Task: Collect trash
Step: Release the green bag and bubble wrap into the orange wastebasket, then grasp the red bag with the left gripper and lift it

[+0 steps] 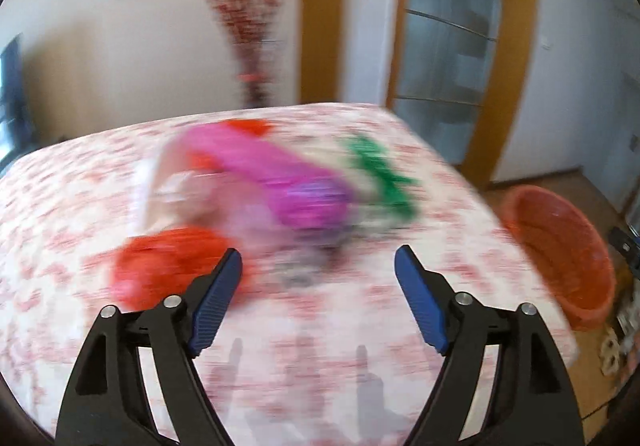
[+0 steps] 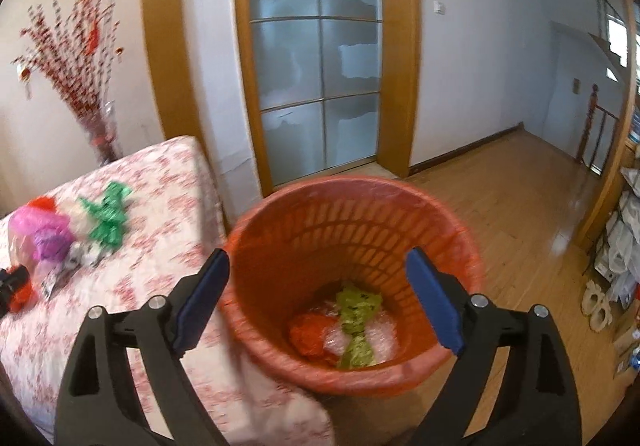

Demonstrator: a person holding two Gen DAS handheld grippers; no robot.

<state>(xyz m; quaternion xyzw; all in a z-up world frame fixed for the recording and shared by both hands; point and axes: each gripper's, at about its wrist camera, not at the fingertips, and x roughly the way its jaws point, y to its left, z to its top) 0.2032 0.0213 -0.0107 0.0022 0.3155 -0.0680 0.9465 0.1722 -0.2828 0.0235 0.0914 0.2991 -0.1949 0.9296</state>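
Two pairs of tongs are under my control, and both stand spread with nothing between their blue ribbed pads. My left tongs (image 1: pixel 318 270) hover over a worktop (image 1: pixel 80 205) draped in a white cloth with a red floral print. Ahead of them lies a loose heap of trash, smeared by motion blur in the left wrist view: a crinkled magenta-and-purple plastic bag (image 1: pixel 280 173), a crumpled red bag (image 1: pixel 168 266) just beside my left pad, a shredded green wrapper (image 1: pixel 380 173) on the far side, and something pale and translucent under the magenta one that I cannot make out.

My right tongs (image 2: pixel 318 278) hang above the red basket (image 2: pixel 360 205), a round plastic bin with slotted lattice walls and a thin red liner folded over its rim. It stands on the wooden plank floor (image 2: pixel 500 205), just beside the worktop's corner. At its bottom I see a yellow-green crumpled wrapper (image 2: pixel 356 322), a red wad (image 2: pixel 310 334) and some clear bubbly film (image 2: pixel 380 338), all touching one another.

From the right wrist view the remaining heap (image 2: pixel 72 234) sits well apart from the basket, toward the worktop's far edge.
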